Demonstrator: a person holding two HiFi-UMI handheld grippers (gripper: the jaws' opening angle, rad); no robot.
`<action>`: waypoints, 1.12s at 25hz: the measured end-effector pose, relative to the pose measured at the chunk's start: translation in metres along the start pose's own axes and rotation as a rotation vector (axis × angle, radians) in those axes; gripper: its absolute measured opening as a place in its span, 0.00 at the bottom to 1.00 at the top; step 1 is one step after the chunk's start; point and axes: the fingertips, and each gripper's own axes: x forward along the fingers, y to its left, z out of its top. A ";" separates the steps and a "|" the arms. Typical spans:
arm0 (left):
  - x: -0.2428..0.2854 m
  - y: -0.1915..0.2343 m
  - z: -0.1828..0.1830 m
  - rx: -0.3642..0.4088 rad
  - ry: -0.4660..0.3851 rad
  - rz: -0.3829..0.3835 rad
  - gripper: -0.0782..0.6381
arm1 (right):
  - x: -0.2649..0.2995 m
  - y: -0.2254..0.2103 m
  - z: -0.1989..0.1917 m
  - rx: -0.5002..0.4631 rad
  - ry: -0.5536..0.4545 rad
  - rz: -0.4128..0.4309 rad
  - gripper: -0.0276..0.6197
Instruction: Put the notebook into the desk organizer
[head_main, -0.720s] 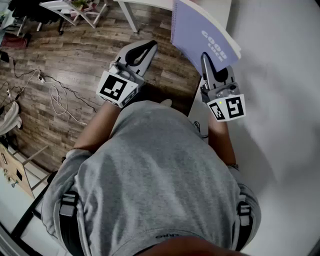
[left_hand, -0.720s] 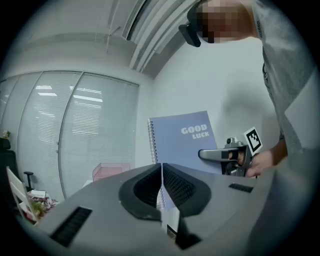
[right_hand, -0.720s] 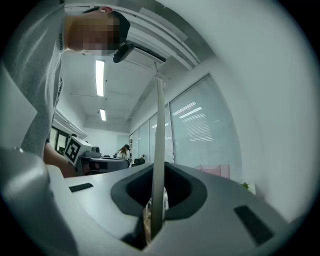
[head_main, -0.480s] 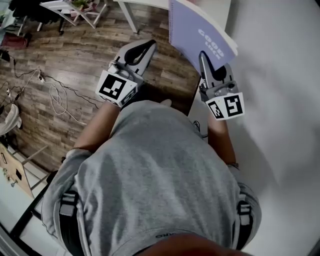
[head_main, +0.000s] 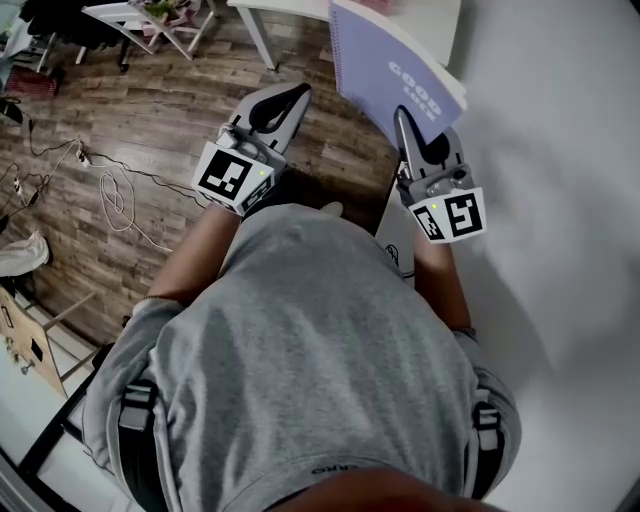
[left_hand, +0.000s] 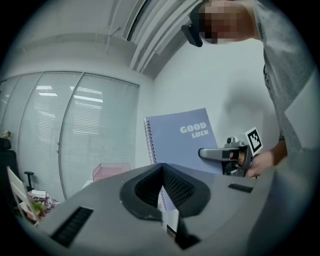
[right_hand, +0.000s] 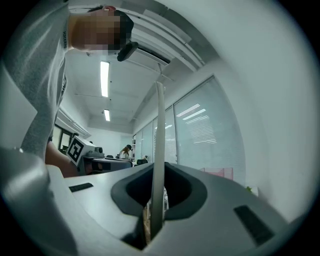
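Lavender notebook (head_main: 395, 75) is up in the air by the table (head_main: 560, 150) edge, pinched at its bottom edge by the right gripper (head_main: 405, 118). The left gripper (head_main: 297, 92) is closed on nothing. I'd hold it upright and square it over the pink organizer (left_hand: 111, 171) before lowering.

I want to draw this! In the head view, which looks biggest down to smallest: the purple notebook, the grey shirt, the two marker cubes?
1. grey shirt, by far, though nearest the camera.
2. notebook.
3. left marker cube and right marker cube: they look about alike, so I won't rank them.
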 end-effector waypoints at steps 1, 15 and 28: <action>-0.001 0.000 0.000 0.000 0.003 0.003 0.13 | 0.001 0.002 0.000 0.000 0.001 0.004 0.10; 0.017 0.067 -0.003 0.008 0.015 -0.028 0.13 | 0.068 -0.012 -0.010 0.045 0.009 -0.026 0.10; 0.068 0.186 -0.018 0.001 -0.009 -0.076 0.13 | 0.180 -0.052 -0.028 0.060 0.012 -0.076 0.10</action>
